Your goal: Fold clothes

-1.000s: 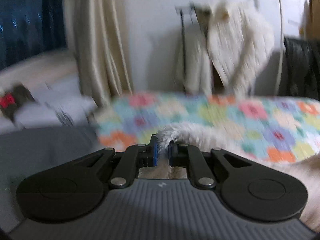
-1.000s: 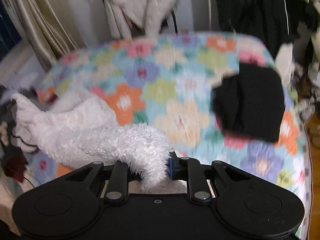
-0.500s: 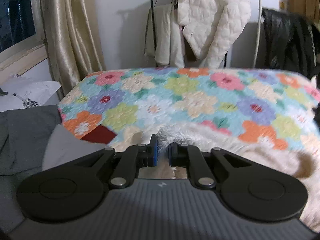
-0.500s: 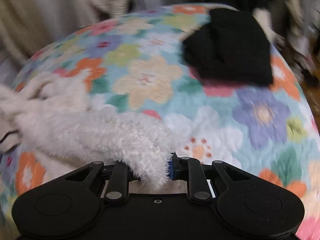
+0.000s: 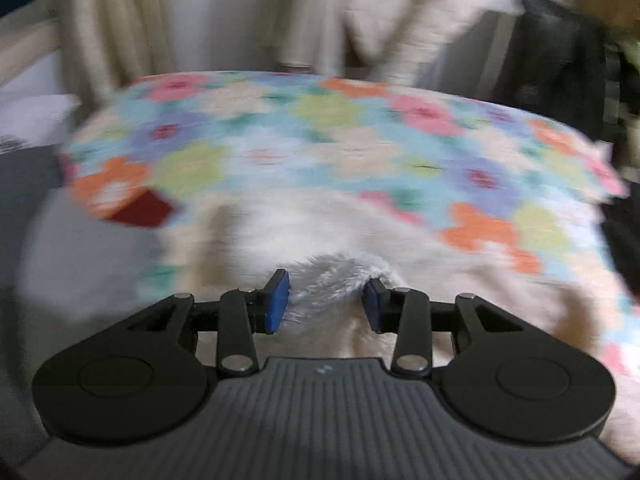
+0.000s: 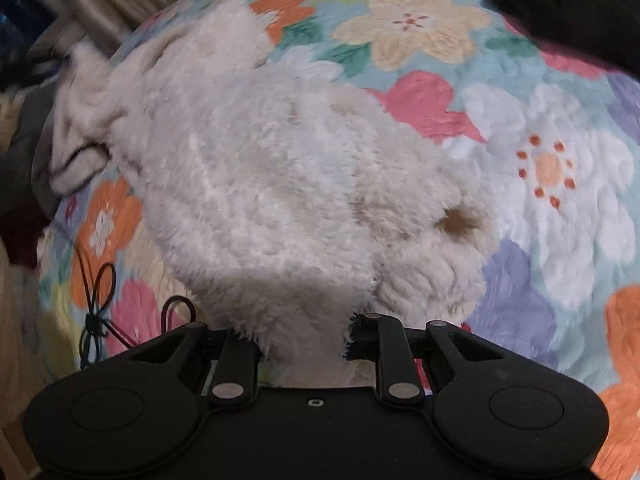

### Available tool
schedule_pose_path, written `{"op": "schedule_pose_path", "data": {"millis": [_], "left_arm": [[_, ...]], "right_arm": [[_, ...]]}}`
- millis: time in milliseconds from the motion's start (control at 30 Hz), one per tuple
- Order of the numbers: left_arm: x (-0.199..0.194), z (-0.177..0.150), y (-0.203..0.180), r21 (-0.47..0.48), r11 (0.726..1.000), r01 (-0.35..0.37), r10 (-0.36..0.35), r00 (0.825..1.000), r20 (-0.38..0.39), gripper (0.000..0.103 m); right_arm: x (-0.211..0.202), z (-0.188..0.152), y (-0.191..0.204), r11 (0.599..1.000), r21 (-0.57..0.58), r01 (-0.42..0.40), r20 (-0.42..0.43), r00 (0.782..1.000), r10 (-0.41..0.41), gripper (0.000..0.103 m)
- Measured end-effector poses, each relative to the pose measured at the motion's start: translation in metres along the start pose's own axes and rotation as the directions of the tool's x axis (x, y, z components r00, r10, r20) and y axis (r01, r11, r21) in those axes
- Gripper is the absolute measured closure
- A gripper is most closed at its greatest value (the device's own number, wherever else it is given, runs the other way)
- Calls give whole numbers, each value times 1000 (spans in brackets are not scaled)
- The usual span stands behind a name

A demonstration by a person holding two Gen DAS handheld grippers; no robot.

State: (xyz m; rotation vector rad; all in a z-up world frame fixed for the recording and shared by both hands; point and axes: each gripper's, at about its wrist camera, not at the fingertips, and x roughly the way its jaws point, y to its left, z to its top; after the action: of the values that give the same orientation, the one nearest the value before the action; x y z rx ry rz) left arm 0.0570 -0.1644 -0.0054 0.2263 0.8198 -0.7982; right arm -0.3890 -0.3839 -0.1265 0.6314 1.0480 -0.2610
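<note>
My left gripper (image 5: 324, 300) has its jaws spread apart, blue pads (image 5: 277, 300) showing, with a tuft of the fluffy white garment (image 5: 340, 276) lying loose between them, not pinched. My right gripper (image 6: 306, 340) is also spread wide; a thick fold of the same fluffy white garment (image 6: 288, 184) fills the gap between its fingers and hides the left pad, so I cannot tell whether the fabric touches both sides, but the jaws are clearly not pressed together.

From the right gripper outward, the garment lies in a bulky heap on the bed, running from the near edge toward the far left, where a narrower part trails off near the bed's corner. A small brownish spot shows on its right side. Just left of the gripper a thin black cord (image 6: 96, 304) with a loop lies on the floral blanket (image 6: 540, 184). At the far right a black piece of clothing (image 6: 568, 4) rests on the blanket, well apart from the white one.

From the left gripper outward, the view is blurred: the garment spreads in front of me, the blanket (image 5: 328, 136) beyond it, a dark red patch (image 5: 140, 210) at the left edge of the bed, grey fabric (image 5: 24, 184) to the left, and curtains (image 5: 104, 24) and pale hanging clothes (image 5: 400, 12) against the far wall.
</note>
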Motion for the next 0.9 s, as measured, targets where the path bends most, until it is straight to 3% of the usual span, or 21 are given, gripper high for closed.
{"op": "schedule_pose_path", "data": {"millis": [100,267,367,433,567,633,733,767,833,867,900], "left_arm": [[18,-3,-56,86,990,108,-105,993,-48,64],[20,5,-118,136,970,203,-195,978,-67,61],[21,8,-142,151,958,243,-235,969,-70,48],[28,7,-154,163,948,275,-263,961,-90,47],[71,-11,-175,86,928,363,-332,909,-254,46],[91,-22,-181,63,929,364,-330,894,-303,46],[123,-36,-192,141,943,303,-240,907,-346,46],[130,-42,-192,146,946,291,-221,904,-366,48],[133,-48,-189,133,941,311,-244,897,-369,64],[132,-50,-189,130,935,329,-261,890,-374,84],[132,-50,-188,120,927,354,-287,880,-380,95]], "right_arm": [[0,-2,2,1000,-6,5,-3,1000,-5,79],[2,-12,9,999,-32,20,-3,1000,-20,79],[2,-17,11,999,-39,21,4,1000,-21,78],[3,-21,12,999,-44,21,9,1000,-21,77],[3,-27,15,998,-54,22,19,1000,-21,77],[3,-31,16,998,-59,22,24,999,-21,77],[2,-34,17,998,-66,21,29,999,-19,76],[0,-34,16,998,-67,17,28,1000,-15,74],[-6,-31,14,998,-68,16,24,1000,-14,71],[-13,-28,13,998,-59,27,31,999,-25,69],[-24,-25,7,999,-40,35,47,998,-33,67]]}}
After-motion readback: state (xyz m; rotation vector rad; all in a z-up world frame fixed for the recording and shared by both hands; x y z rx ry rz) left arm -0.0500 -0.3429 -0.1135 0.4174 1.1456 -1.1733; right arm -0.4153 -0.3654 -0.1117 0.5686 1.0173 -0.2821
